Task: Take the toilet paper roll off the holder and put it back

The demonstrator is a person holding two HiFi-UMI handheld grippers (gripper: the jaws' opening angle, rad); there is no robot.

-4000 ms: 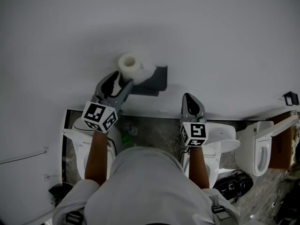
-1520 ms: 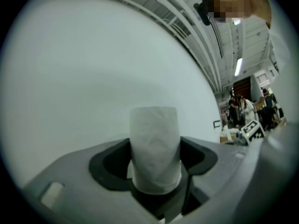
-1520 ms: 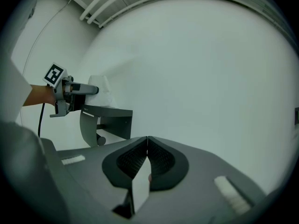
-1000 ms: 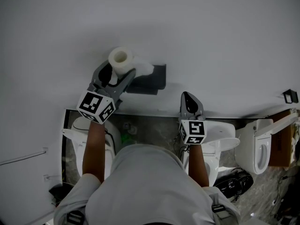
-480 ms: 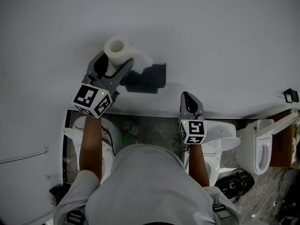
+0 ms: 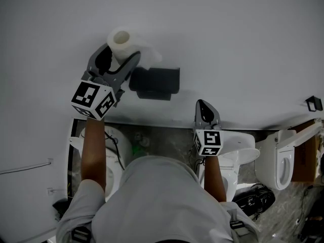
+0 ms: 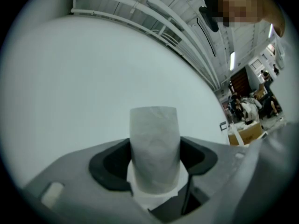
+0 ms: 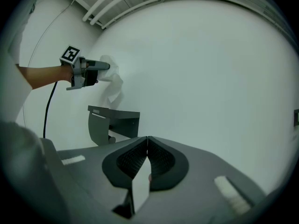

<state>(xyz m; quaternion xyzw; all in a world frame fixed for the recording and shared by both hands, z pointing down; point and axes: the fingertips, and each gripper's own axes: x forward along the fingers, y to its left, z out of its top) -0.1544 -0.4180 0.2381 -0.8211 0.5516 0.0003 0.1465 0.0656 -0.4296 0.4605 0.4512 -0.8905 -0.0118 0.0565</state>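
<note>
The left tool [image 6: 120, 53] clamps the toilet paper roll [image 6: 123, 40] above-left of the holder [image 6: 158, 82]; the right tool [image 6: 203, 105], below-right of the holder, is closed on nothing.

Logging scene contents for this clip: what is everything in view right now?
white toilet paper roll: one, white, up and left of the holder, loose tail hanging
dark grey wall-mounted holder: one, dark grey, on the white wall, no roll on it
white ceramic toilets: three, white, on the floor below
small black wall bracket: one, black, far right of the wall
brown box: one, brown, right edge behind a toilet
left gripper: one, grey, jaws clamped on the roll
right gripper: one, grey, jaws together, empty, low right of the holder
person's grey-shirted torso: one, grey, bottom centre
</note>
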